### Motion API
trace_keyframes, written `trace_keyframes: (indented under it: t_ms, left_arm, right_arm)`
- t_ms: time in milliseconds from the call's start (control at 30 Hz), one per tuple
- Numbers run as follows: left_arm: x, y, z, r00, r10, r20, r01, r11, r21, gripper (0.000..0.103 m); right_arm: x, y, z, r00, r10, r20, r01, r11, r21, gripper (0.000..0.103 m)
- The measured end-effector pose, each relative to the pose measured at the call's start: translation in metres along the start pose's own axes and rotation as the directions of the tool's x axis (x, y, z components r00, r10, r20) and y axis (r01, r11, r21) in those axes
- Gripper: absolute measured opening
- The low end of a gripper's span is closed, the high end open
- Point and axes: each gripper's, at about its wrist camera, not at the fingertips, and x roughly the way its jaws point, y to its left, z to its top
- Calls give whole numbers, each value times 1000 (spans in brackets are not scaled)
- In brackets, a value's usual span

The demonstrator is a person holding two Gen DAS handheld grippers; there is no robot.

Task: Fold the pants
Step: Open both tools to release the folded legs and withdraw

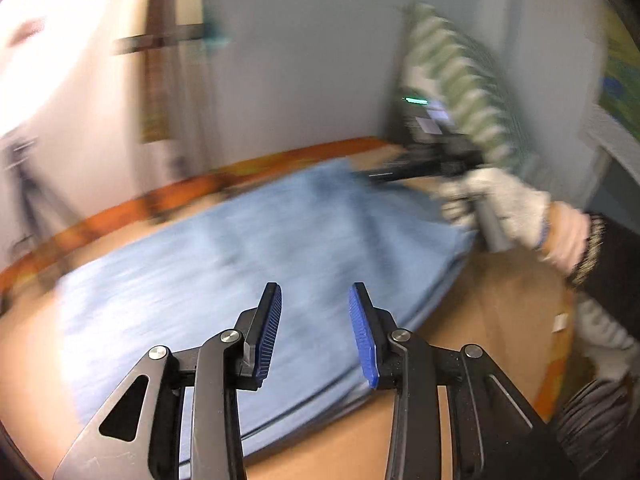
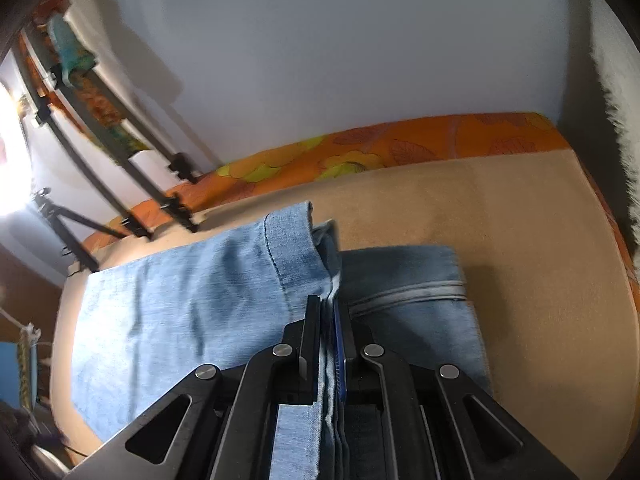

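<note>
Light blue denim pants (image 1: 240, 260) lie spread on a tan bed surface (image 1: 500, 300). My left gripper (image 1: 315, 300) is open and empty, held just above the near part of the pants. In the left wrist view the right gripper (image 1: 372, 176) reaches in at the pants' far end, held by a gloved hand (image 1: 508, 204). In the right wrist view my right gripper (image 2: 329, 308) is shut on the hem end of the pants (image 2: 224, 292), with layers of denim pinched between the fingers. A folded part with a seam (image 2: 416, 292) lies under it to the right.
An orange flowered bed edge (image 2: 400, 148) runs along the grey wall. Black tripod legs (image 2: 132, 196) stand at the far left of the bed. A green striped pillow (image 1: 460, 80) leans in the corner. The tan cover (image 2: 520, 240) extends right of the pants.
</note>
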Motion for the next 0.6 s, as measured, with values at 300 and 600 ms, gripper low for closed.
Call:
trace_keyframes:
  t_ms: [300, 600]
  left_arm:
    - [-50, 111, -72, 971, 229, -65, -238, 935, -262, 47]
    - [-57, 143, -109, 966, 233, -111, -258, 865, -430, 49]
  right_arm:
    - [-42, -40, -13, 999, 33, 19, -34, 998, 55, 29]
    - [-66, 10, -42, 999, 32, 19, -31, 998, -51, 37]
